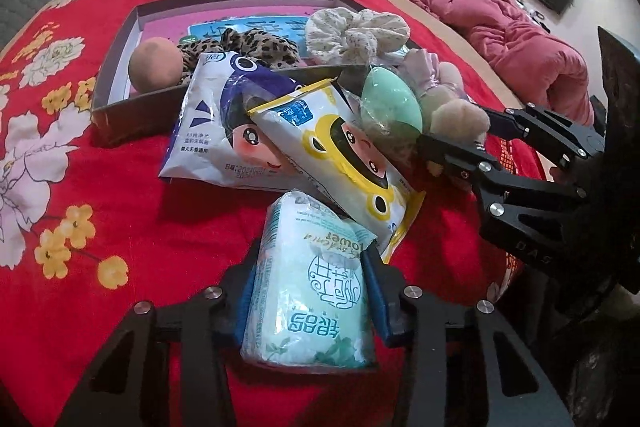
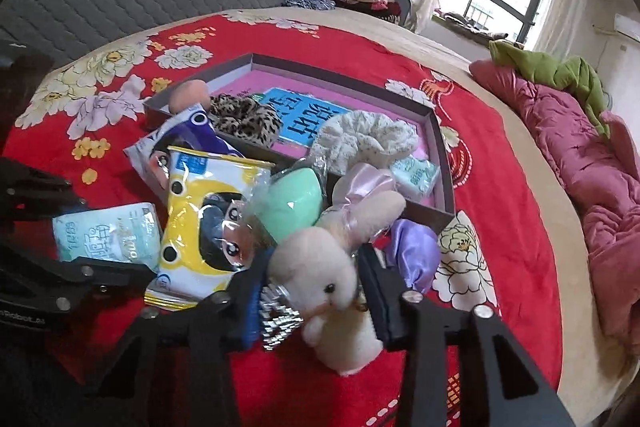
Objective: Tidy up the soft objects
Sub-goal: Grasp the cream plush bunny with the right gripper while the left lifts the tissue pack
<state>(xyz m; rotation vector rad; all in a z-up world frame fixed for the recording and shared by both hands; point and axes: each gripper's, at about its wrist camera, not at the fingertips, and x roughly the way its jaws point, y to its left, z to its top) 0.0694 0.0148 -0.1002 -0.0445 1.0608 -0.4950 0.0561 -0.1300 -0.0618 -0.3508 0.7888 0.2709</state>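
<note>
On the bed, a glossy red bedspread printed with pale and yellow flowers carries a heap of soft things beside a shallow cardboard box. That box has dark walls and a pink floor with a blue printed panel. Inside it lie a smooth peach sponge ball, a leopard-print scrunchie, a ruffled cream scrunchie with tiny specks and a small pale-green tissue pack. A crinkly white-and-navy wipes pack leans over the box's near wall, and a white-and-yellow wipes pack with a cartoon face lies across it. Next to these sits a mint-green egg-shaped sponge in clear wrap, and a shiny lilac satin scrunchie rests just beside the box corner.

The left hand-held gripper is clenched on a plump pack of tissues, mint-green plastic with white lettering, its blue pads pressing both long sides; the pack sits on the bedspread in front of the heap. The right hand-held gripper is grasping a fuzzy cream plush rabbit at its head, pads against either side. The rabbit has a black bead eye, long ears tied with a pale pink ribbon, and lies at the near edge of the heap, touching the yellow pack.
</note>
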